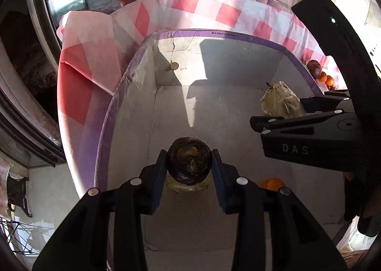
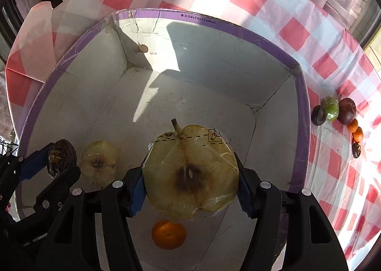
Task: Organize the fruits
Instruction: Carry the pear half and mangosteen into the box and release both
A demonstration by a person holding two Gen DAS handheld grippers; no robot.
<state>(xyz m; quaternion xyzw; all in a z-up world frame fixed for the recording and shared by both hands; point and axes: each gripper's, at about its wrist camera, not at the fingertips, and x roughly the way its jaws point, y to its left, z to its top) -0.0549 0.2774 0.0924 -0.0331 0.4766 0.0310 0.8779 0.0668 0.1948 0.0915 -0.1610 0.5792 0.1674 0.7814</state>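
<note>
A white cardboard box with a purple rim stands on a red-checked cloth. My left gripper is shut on a dark halved fruit, held inside the box; it also shows in the right wrist view. My right gripper is shut on a plastic-wrapped halved pear, held over the box floor; the pear also shows in the left wrist view. A wrapped pale half fruit and a small orange lie on the box floor.
Outside the box on the right, on the checked cloth, lie two dark plums, a green wrapped fruit, two small oranges and a small dark fruit. Windows stand behind the table.
</note>
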